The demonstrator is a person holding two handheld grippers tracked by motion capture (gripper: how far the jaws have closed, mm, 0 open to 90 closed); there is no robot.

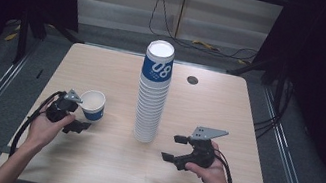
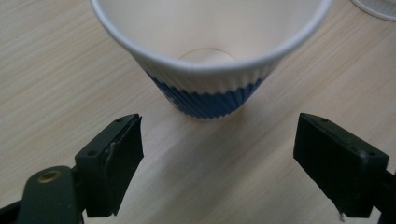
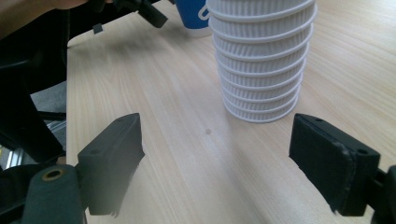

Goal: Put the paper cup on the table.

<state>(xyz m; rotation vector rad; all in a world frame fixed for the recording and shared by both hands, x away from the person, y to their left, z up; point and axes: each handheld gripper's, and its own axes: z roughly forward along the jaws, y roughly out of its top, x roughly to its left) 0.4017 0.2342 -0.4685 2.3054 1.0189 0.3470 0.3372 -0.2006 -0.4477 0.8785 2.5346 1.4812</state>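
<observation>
A single white paper cup point(image 1: 93, 104) with a blue band stands upright on the table's left side. My left gripper point(image 1: 77, 113) is open just short of it, jaws wide apart. In the left gripper view the cup point(image 2: 210, 56) stands beyond the gripper point(image 2: 219, 125), touching neither pad. A tall stack of ribbed white cups point(image 1: 152, 99), the top one blue-banded, rises at the table's middle. My right gripper point(image 1: 173, 148) sits open to the stack's right, pointing at its base. In the right gripper view the stack point(image 3: 261, 60) stands ahead of the empty gripper point(image 3: 215, 125), with the single cup point(image 3: 194, 16) behind.
The light wooden table point(image 1: 103, 162) has a round cable hole point(image 1: 192, 80) at the back right. Cables lie on the floor behind the table. Dark stands and rails flank both sides. The other hand and its gripper point(image 3: 149, 11) show at the top of the right gripper view.
</observation>
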